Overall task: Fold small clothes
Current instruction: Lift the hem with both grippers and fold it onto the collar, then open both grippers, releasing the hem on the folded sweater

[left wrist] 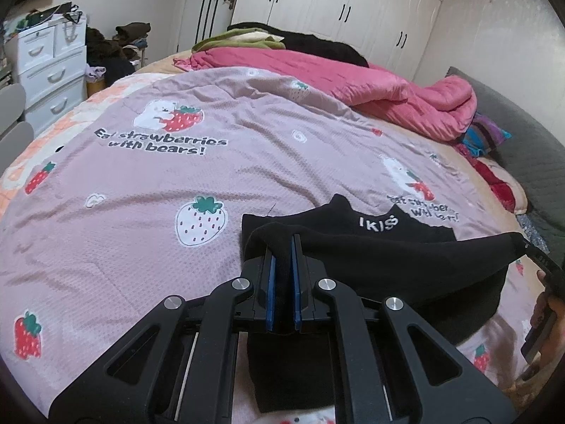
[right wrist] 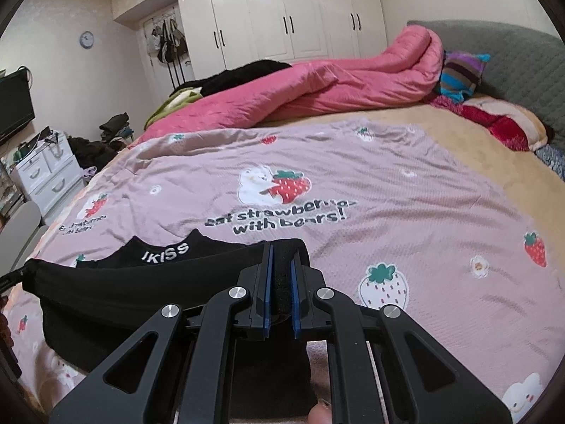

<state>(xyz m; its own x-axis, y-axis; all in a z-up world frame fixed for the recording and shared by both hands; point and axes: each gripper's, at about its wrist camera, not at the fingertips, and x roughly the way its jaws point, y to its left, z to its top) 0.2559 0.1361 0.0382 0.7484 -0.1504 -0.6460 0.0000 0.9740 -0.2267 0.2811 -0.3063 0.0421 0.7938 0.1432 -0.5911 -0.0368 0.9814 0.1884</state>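
Note:
A small black garment [left wrist: 399, 258] with white "IKISS" lettering hangs stretched between both grippers just above the pink strawberry-print blanket [left wrist: 141, 183]. My left gripper [left wrist: 282, 243] is shut on the garment's left corner, with black cloth bunched between its blue pads. In the right wrist view the same black garment [right wrist: 141, 282] spreads to the left, and my right gripper [right wrist: 281, 251] is shut on its right corner. The lettered edge lies on the blanket [right wrist: 406, 219] beyond the held fold. The other gripper's tip [left wrist: 540, 258] shows at the far right of the left wrist view.
A rolled pink quilt [right wrist: 317, 88] and dark clothes lie across the far side of the bed. Striped and red pillows [right wrist: 462, 77] rest against the grey headboard [right wrist: 522, 60]. White drawers [left wrist: 49, 70] stand left of the bed, wardrobes [right wrist: 282, 17] behind it. A fingertip [right wrist: 319, 415] shows at the bottom.

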